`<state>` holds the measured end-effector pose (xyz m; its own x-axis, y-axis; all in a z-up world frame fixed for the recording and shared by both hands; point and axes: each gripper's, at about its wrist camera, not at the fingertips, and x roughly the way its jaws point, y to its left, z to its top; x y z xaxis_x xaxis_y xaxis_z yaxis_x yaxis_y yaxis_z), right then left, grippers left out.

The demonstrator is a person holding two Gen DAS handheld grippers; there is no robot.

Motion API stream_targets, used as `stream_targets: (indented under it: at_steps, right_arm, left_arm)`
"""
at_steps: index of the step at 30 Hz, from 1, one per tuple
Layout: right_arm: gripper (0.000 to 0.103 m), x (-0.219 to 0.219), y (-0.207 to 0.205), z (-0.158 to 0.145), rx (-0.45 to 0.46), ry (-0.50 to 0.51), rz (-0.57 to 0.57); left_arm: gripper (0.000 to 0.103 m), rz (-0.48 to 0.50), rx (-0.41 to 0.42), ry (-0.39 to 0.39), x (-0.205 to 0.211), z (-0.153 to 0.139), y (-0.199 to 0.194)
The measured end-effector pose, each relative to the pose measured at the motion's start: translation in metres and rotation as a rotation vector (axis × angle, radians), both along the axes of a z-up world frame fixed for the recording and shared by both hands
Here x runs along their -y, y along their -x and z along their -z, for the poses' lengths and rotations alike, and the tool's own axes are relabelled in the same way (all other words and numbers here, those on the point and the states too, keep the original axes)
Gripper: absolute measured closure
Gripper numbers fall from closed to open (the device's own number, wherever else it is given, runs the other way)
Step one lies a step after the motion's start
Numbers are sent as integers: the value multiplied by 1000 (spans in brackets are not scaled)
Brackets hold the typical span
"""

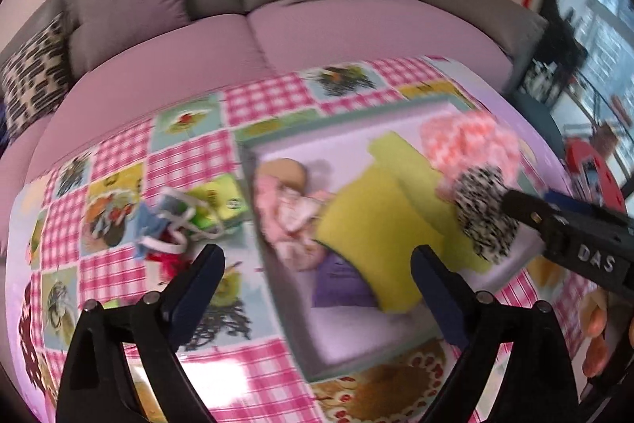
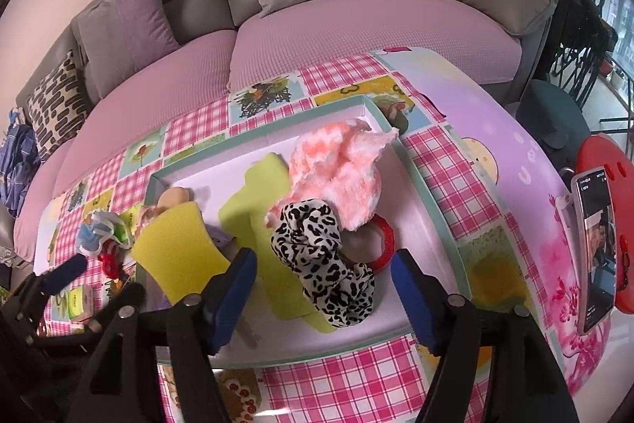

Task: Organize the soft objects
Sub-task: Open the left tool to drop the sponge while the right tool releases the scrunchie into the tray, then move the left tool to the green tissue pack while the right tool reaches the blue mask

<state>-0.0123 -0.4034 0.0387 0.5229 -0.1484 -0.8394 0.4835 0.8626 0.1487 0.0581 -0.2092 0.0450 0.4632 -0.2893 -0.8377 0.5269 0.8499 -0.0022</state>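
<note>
Left tongs (image 1: 317,276): standing wide apart, gripping nothing, hanging over the near left part of the tray; the view from them is blurring.
Right tongs (image 2: 323,276): standing apart with nothing pressed between the pads, hanging just above the leopard-print scrunchie.
Tray (image 2: 432,201): a shallow white tray with a pale green rim, sitting on the surface, holding most of the soft things.
Leopard-print scrunchie (image 2: 325,260): lying in the tray's near middle, between the right tongs' fingers in that view but apart from both pads, overlapping the green cloth.
Pink fluffy cloth (image 2: 340,169): bunching up in the tray's far right part, touching the scrunchie's far edge.
Green cloth (image 2: 257,201): lying flat along the middle of the tray.
Yellow sponge (image 2: 174,252): resting in the tray's left part, tilting over a small doll (image 2: 174,197).
Red ring (image 2: 386,236): peeking out from under the pink cloth and scrunchie.
Small bundle (image 2: 101,232): blue, white, green and red soft pieces, lying outside the tray, on the surface just beside its left rim.
Surface (image 2: 348,379): wearing a pink checked cloth with picture squares.
Sofa (image 2: 356,38): standing behind the surface, carrying grey cushions.
</note>
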Motion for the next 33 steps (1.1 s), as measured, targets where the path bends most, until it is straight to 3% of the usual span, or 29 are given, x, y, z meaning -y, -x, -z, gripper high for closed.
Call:
stream_targets:
  at_steps: [11,23,33]
  right_arm:
    - [0,-19,-9,-4,11,19,-53]
    - [0,-71,-30,-16,70,28,-162]
    - [0,-150,-60,-13,75,12,-339]
  left_arm:
    - [7,-301,6,52,-92,-9,-43]
    - [6,-576,45,62,-201,-21,-62]
    - [5,-606,37,84,-231,-17,-64]
